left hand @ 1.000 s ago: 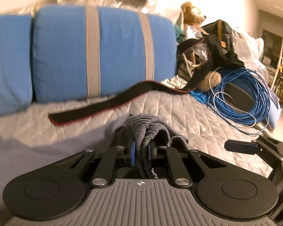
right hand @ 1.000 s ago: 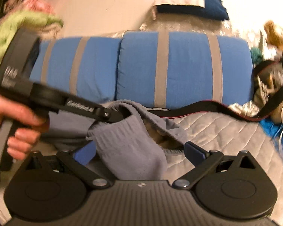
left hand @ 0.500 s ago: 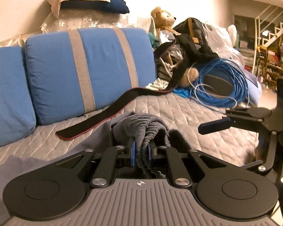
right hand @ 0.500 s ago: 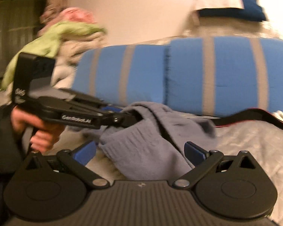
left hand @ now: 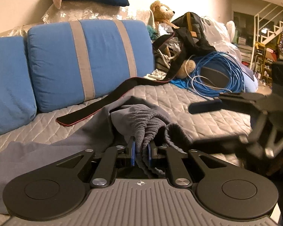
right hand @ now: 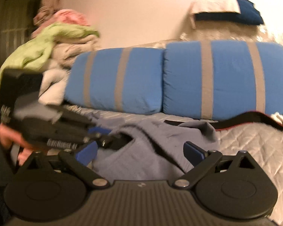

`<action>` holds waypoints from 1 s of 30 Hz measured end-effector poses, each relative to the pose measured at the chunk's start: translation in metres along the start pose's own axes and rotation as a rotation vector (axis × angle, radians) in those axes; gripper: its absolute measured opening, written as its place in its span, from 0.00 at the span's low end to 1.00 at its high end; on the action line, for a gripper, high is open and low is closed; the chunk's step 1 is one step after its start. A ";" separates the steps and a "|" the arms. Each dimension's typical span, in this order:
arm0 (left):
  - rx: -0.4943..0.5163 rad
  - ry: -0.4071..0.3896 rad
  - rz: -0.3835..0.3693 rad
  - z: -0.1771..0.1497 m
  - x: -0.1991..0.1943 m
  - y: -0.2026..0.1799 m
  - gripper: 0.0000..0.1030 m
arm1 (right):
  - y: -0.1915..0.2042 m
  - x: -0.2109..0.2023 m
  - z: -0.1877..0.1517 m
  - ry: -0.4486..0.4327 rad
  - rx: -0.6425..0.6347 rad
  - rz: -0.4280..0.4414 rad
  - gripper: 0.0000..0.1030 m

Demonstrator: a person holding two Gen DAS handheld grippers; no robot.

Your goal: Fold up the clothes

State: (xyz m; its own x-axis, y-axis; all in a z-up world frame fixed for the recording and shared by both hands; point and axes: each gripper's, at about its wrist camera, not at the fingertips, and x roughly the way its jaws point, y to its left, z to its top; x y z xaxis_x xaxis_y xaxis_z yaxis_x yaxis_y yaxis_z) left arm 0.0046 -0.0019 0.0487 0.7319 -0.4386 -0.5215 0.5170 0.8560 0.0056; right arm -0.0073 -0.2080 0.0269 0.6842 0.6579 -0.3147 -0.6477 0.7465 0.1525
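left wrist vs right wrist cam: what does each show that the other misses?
Left wrist only: teddy bear, coiled blue cable, white staircase, and the left gripper shut on the grey garment.

Right wrist only: green and pink laundry pile, the hand on the left gripper's handle, the right gripper with jaws open, just narrowed slightly, over the garment.

Both: blue striped cushions, black strap, quilted cover.

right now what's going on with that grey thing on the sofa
A person is folding a grey garment on a quilted sofa cover. The left gripper is clamped on a bunched ribbed edge. The right gripper is open with the cloth between its pads, its jaws having just been closing a little.
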 end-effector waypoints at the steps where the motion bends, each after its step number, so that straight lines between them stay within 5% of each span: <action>1: 0.003 0.003 -0.002 -0.001 0.000 0.000 0.11 | 0.001 0.002 0.002 0.007 0.010 -0.022 0.85; 3: 0.001 0.004 0.001 -0.004 -0.003 0.000 0.11 | 0.003 0.007 0.002 0.039 -0.001 -0.080 0.73; 7: -0.014 0.002 0.017 -0.006 -0.003 0.002 0.11 | 0.001 0.014 -0.001 0.135 0.009 -0.172 0.30; 9: -0.023 0.000 0.025 -0.007 -0.003 0.004 0.11 | -0.001 0.016 -0.003 0.189 0.029 -0.210 0.17; 14: -0.034 -0.006 0.056 -0.004 0.001 0.003 0.11 | 0.009 0.006 -0.023 0.329 0.047 -0.198 0.17; 18: -0.053 -0.013 0.072 -0.004 0.003 0.003 0.11 | 0.033 -0.002 -0.038 0.391 -0.004 -0.047 0.24; 22: -0.083 -0.018 0.080 -0.004 0.002 0.007 0.11 | 0.059 -0.019 -0.039 0.299 -0.191 0.032 0.69; 24: -0.081 -0.016 0.084 -0.004 0.002 0.009 0.11 | 0.066 -0.025 -0.038 0.222 -0.318 -0.005 0.81; 30: -0.069 -0.010 0.086 -0.004 0.003 0.008 0.11 | 0.068 -0.021 -0.037 0.168 -0.655 -0.106 0.81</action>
State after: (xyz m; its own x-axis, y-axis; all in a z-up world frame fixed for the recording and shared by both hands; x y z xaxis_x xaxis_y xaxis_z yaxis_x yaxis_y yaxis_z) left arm 0.0090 0.0053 0.0436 0.7769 -0.3654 -0.5128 0.4209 0.9071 -0.0086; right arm -0.0783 -0.1753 0.0089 0.7283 0.5205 -0.4458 -0.6853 0.5572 -0.4690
